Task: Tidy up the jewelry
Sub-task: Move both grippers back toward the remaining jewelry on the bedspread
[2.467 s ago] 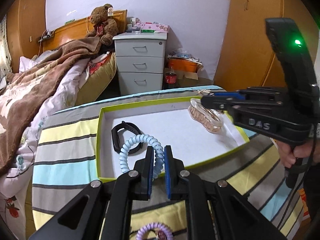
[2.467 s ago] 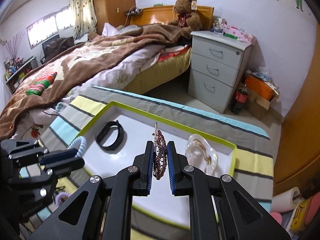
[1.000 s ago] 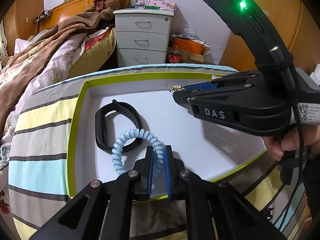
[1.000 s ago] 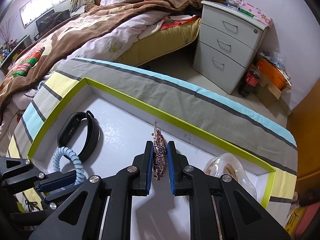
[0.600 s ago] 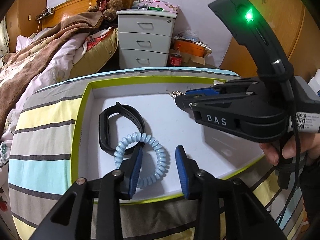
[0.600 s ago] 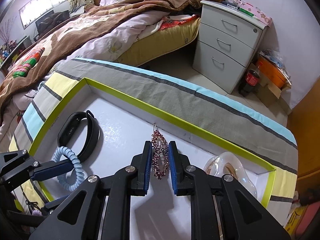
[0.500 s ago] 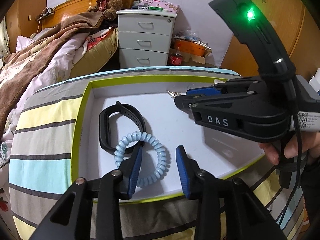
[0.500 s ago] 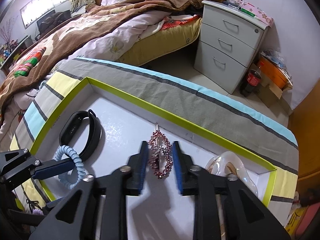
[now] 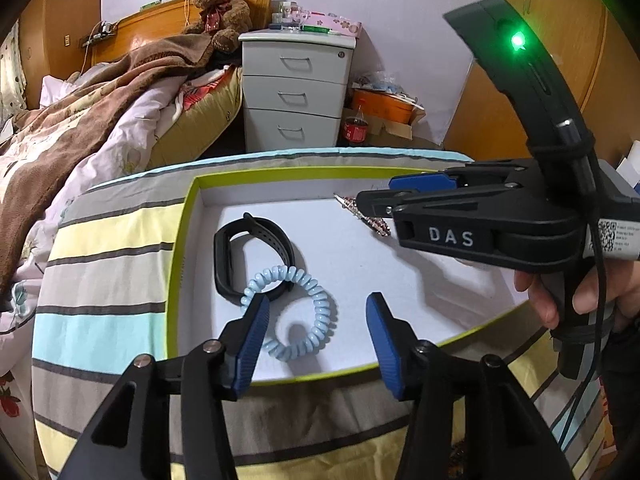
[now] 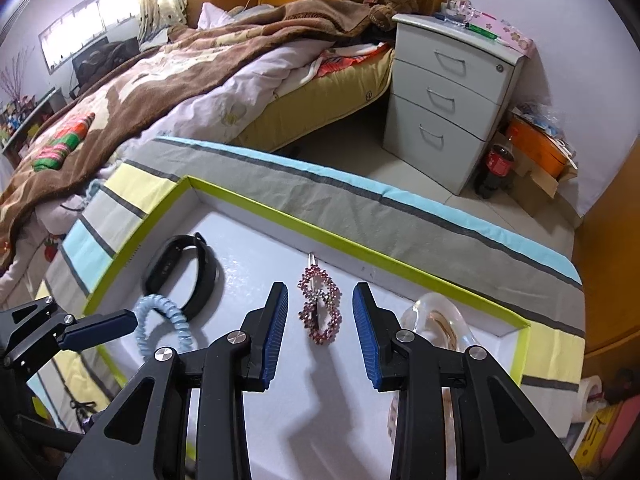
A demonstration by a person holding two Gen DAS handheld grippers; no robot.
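Seen over a white tray [image 10: 256, 264] with a lime-green rim, set on a striped cloth: left gripper [image 9: 316, 322], jaws just spread and clear of the pale-blue coil bracelet [image 9: 294, 312] lying flat between them beside a black wristband [image 9: 252, 256]. Alongside, right gripper [image 10: 320, 336], likewise just parted, pads off the pink rhinestone hair clip [image 10: 320, 308] resting on the tray floor near a clear hair claw [image 10: 440, 320]

Coil tie [image 9: 294, 312], rhinestone clip [image 10: 320, 305] in tray [image 10: 256, 205]
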